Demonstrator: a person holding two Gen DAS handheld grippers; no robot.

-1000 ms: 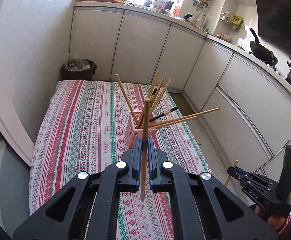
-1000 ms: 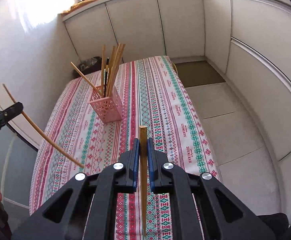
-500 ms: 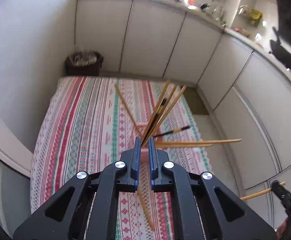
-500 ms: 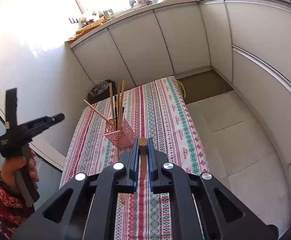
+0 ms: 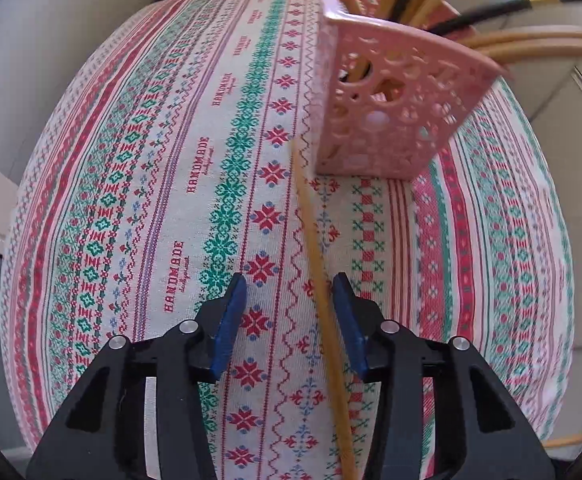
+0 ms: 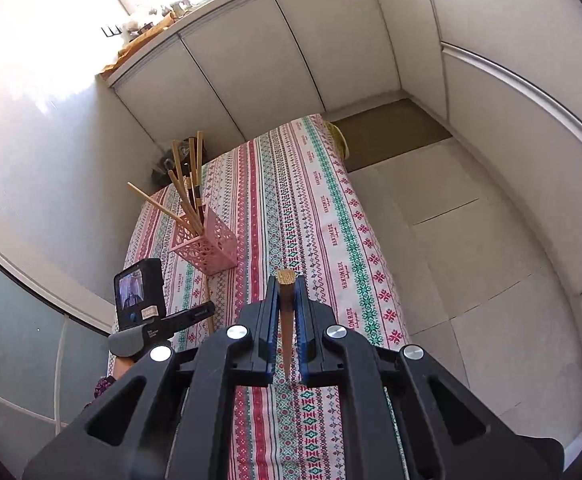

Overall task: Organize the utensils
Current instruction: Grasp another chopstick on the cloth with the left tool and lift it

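Chopstick (image 5: 318,276) lies loose between your left gripper (image 5: 290,322) pads, jaws just spreading, just short of the pink holder (image 5: 387,120). Your right gripper (image 6: 286,320) (well back from that holder) pinches another chopstick (image 6: 286,312); open tablecloth (image 5: 139,208) flanks the holder.

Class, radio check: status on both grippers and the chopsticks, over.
Left gripper opening, chopstick loose between jaws, outside the holder. Right gripper shut on a second chopstick. Nothing in the way.
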